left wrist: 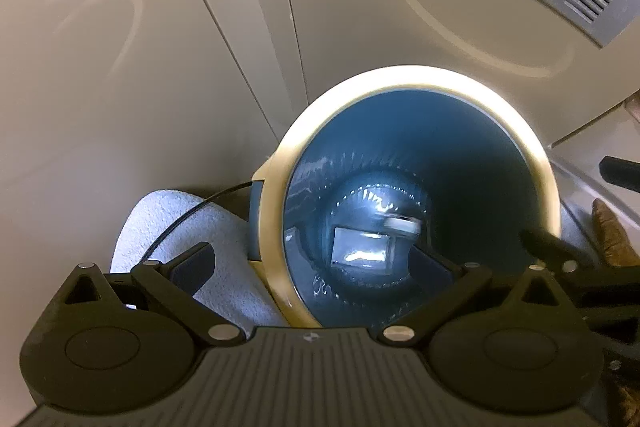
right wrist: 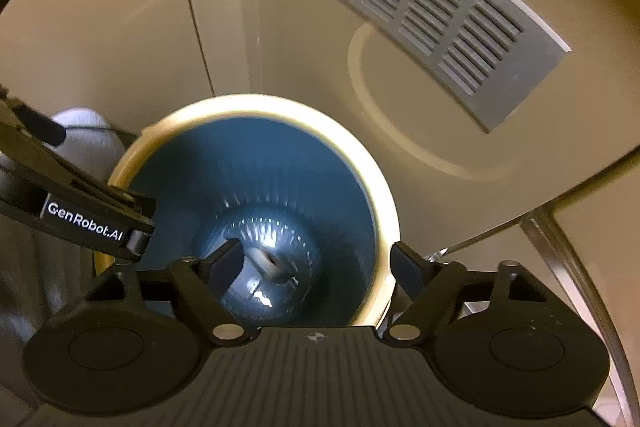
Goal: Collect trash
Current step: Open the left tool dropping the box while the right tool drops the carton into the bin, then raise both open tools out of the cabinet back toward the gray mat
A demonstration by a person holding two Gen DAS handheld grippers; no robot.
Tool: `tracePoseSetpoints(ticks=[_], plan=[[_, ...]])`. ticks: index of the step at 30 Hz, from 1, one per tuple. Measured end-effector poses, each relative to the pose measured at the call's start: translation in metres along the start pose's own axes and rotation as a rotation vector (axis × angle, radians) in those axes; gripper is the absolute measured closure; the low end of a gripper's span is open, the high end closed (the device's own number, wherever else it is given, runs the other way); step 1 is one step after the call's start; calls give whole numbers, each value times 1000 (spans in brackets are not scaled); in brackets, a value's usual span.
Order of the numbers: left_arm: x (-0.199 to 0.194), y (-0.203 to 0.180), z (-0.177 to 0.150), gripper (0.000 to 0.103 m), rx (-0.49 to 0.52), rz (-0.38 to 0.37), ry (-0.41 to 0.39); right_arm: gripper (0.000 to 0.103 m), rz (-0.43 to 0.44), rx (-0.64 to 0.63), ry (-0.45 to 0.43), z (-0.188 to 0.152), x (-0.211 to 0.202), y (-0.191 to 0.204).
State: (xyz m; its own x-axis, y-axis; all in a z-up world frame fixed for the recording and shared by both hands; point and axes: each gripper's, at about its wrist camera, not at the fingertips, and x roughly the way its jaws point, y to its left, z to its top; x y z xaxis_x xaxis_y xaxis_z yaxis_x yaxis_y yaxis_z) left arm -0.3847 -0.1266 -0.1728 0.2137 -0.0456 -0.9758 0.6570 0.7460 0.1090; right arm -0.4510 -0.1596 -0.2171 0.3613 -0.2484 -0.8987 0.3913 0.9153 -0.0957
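R claw (right wrist: 316, 263) over blue bin (right wrist: 256, 163)

Cream panelled wall (left wrist: 120, 67) fills the far side, warmly lit, with a grey louvred vent (right wrist: 420, 11) upper right and a white towel (left wrist: 168, 227) lower left.

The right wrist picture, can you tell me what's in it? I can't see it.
A blue trash bin with a cream rim is seen from above, with a small blurry piece of trash at its bottom. The right hand-held gripper is open over it, and the left hand-held gripper reaches over the rim. A grey vent sits on the beige wall behind.
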Motion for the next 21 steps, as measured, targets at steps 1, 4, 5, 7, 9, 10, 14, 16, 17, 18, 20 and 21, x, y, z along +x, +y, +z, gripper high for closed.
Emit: tracePoseSetpoints(ticks=[1, 4, 5, 7, 9, 10, 14, 16, 17, 18, 20, 21], plan=[[-4, 2, 0, 0, -7, 5, -5, 20, 5, 4, -12, 0, -7, -4], [-13, 12, -3, 0, -52, -3, -23, 16, 15, -20, -79, 0, -31, -9], [-18, 15, -4, 0, -75, -9, -34, 12, 16, -37, -108, -1, -42, -9], [-27, 22, -6, 0, -116, -17, -45, 9, 28, -62, -169, -3, -62, -7], [-39, 26, -9, 0, -138, -14, -74, 4, 36, -79, -232, -4, -79, -9], [-47, 26, -10, 0, -138, -4, -95, 1, 30, -91, -264, -6, -87, -8], [-72, 17, -15, 0, -75, 43, -154, 0, 13, -150, -352, -12, -107, 2], [-82, 11, -18, 0, -44, 50, -172, 0, 17, -176, -374, -13, -112, 7], [-85, 8, -19, 0, -29, 53, -179, 0, 12, -188, -379, -14, -115, 9], [-88, 6, -20, 0, -16, 56, -184, 0, 4, -201, -381, -14, -116, 11], [-94, 3, -21, 0, 5, 58, -198, 0, -21, -226, -381, -14, -118, 15], [-97, 3, -22, 0, 10, 59, -206, 0, -31, -234, -383, -12, -117, 19]])
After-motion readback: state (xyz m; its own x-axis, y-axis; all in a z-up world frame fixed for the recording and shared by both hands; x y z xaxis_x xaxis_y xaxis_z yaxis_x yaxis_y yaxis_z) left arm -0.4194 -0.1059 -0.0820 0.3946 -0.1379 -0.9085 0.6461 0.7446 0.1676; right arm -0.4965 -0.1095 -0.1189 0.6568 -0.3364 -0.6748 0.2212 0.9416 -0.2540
